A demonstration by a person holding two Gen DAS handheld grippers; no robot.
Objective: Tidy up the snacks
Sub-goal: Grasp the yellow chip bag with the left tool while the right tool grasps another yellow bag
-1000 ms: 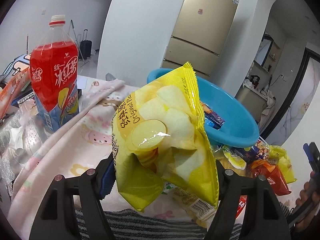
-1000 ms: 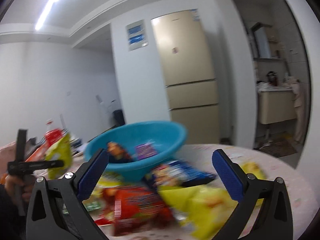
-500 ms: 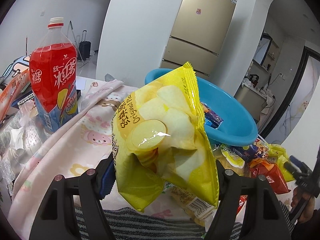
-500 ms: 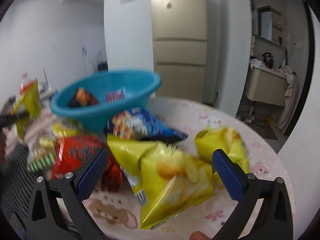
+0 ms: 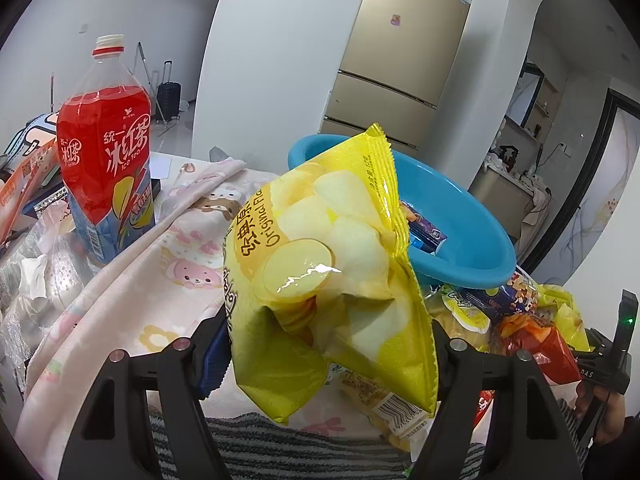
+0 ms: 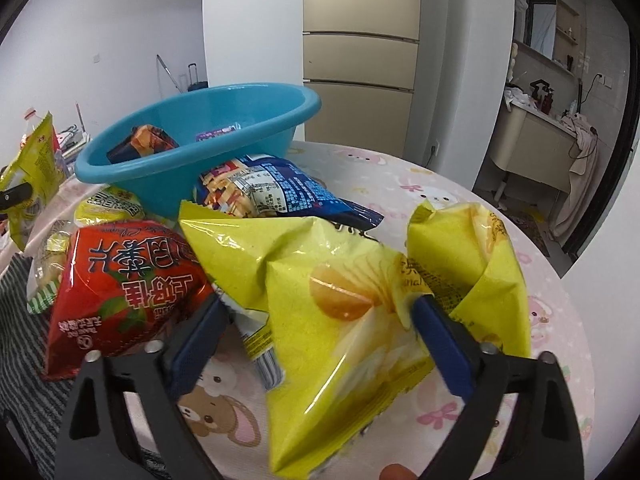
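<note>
While the left gripper (image 5: pixel 324 344) pinches its yellow chip bag (image 5: pixel 328 272) at frame centre, the right gripper (image 6: pixel 320 312) stands spread around another chip bag (image 6: pixel 340 320) at lower centre. Best close squarely on the bag's middle, then lift toward the blue basin (image 6: pixel 208 152) at upper left.

Both cams sat right behind their own fingers, looking forward low over the table. The left one faced across toward the fridge (image 5: pixel 404 64), with a chip bag (image 5: pixel 332 276) filling the close foreground. The right one pointed more steeply down at the snack pile (image 6: pixel 224 264), really close. Both caught the blue bowl (image 5: pixel 480 232) (image 6: pixel 192 148), the fridge and the pile from opposite sides.
</note>
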